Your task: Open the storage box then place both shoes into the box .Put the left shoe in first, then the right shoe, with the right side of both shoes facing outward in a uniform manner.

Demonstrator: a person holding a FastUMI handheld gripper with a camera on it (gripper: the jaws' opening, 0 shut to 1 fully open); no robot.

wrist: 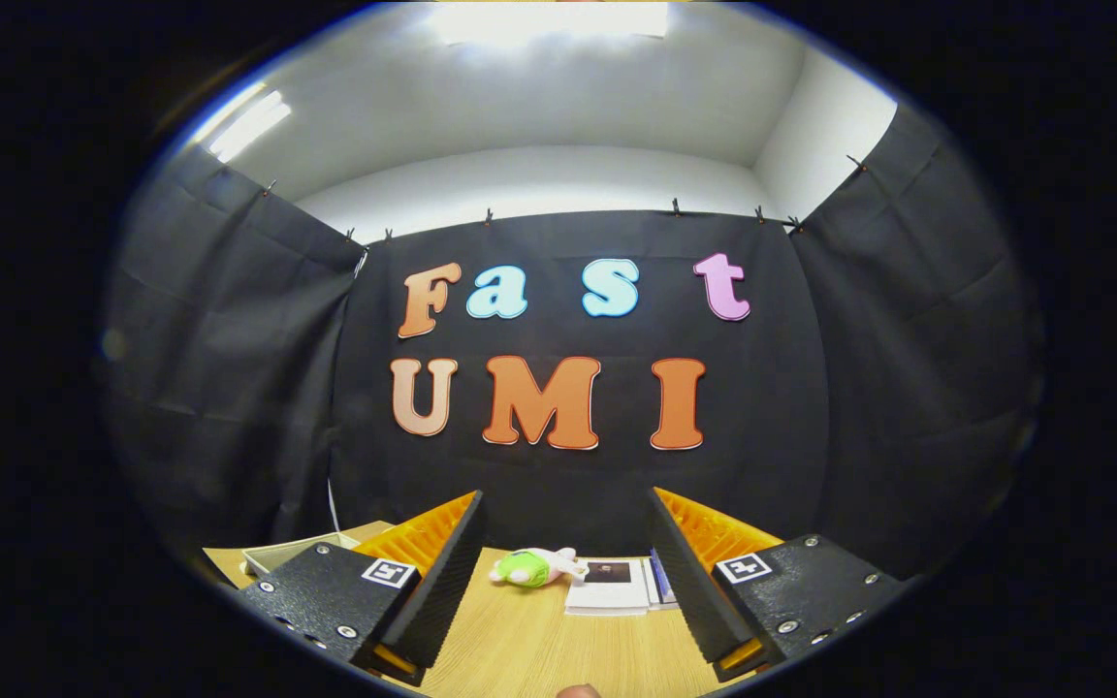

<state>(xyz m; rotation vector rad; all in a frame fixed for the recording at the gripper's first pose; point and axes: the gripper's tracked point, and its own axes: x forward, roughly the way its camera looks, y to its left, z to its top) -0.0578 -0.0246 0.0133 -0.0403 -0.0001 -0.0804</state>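
Two things beyond wide-open, empty gripper (566, 572): green plush toy (531, 566), booklet stack (612, 586) on wooden table (539, 650).

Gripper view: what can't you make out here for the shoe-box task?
- Gripper: fingers open, nothing between them, raised toward the booth wall.
- Green-and-white shoe beyond the fingers: small and far; left or right unclear.
- Stack of papers beside it: right end hidden by the right finger.
- Pale tray past the left finger: mostly covered by that finger; whether it is the storage box is unclear.
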